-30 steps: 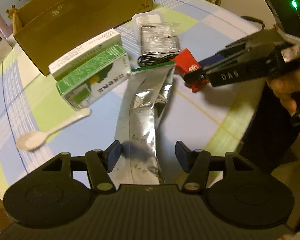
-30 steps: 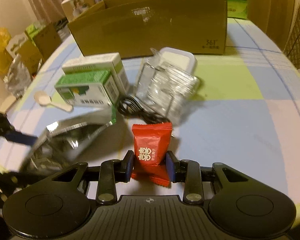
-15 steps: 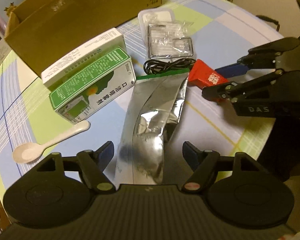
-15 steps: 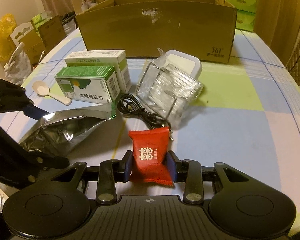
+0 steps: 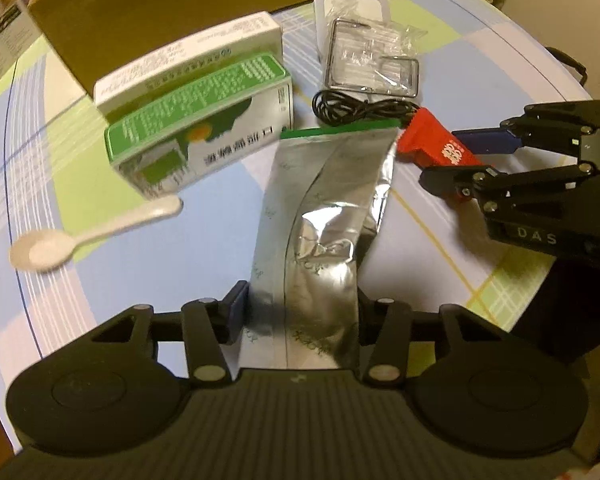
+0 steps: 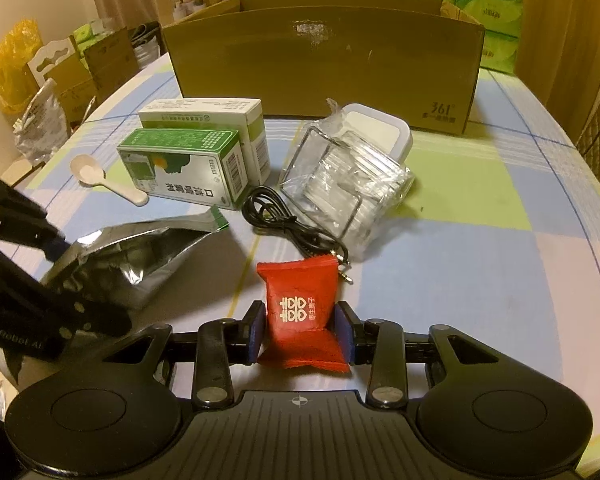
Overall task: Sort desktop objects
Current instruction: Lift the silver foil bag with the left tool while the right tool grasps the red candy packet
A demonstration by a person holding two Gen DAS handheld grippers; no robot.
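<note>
The landmark here is the big cardboard box (image 6: 324,60) at the back of the table (image 6: 520,248).

Far left of the box lies a little white spoon (image 6: 100,178), light and hard. Next come two green and white cartons (image 5: 196,120), stiff and easy to pinch by their flat sides.

In front of the box, nearer the left, lies the silver foil bag (image 5: 316,220). It looks thin, crinkly, slippery and bendy. The left gripper (image 5: 300,312) is closing on its near end, with the bag between the jaws. I think a hold across the flat end is best, since the middle would fold.

In front of the box's middle sit a black cable (image 6: 284,220) and a clear packet (image 6: 352,184), just beside each other.

The red pouch (image 6: 304,316) is nearest of all. It looks soft and puffy. The right gripper (image 6: 302,330) is clamped on its sides.

To the right of the box the table is bare, with room to move. The table edge curves close on the left.
</note>
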